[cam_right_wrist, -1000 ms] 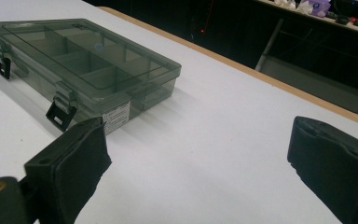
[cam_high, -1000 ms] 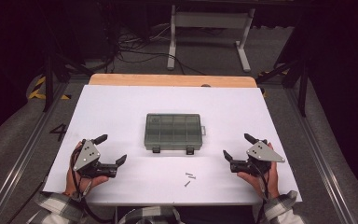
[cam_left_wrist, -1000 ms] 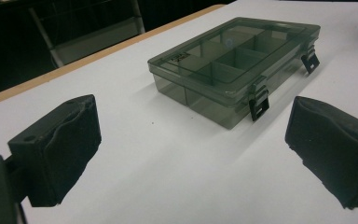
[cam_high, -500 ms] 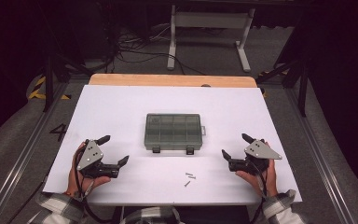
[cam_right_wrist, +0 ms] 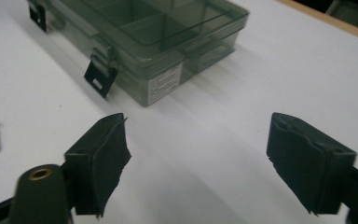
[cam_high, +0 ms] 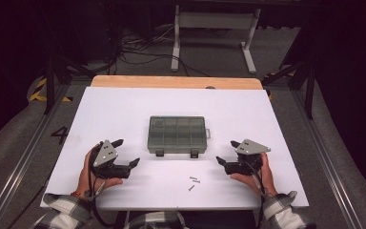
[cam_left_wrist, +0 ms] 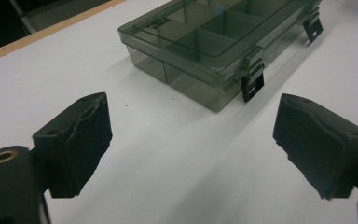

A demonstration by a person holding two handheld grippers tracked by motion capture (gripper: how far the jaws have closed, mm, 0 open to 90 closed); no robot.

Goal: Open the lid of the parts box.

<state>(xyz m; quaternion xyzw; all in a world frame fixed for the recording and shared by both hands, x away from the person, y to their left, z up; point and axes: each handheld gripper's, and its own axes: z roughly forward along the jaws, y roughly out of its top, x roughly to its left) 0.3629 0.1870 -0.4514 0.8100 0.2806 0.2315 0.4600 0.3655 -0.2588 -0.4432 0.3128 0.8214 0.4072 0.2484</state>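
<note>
Both grippers [cam_high: 128, 153] [cam_high: 226, 153] neared the box [cam_high: 177, 134], fingers closing slightly, empty; label unreadable.

a dark "4" [cam_high: 60, 135] is marked on the grey floor left of the tabletop [cam_high: 124, 109]. the smoky plastic organizer box [cam_high: 177, 134] carries raised lettering on its lid corner [cam_left_wrist: 156, 24], too small to read, and a white printed label on its end wall [cam_right_wrist: 165, 83], its print illegible.
</note>
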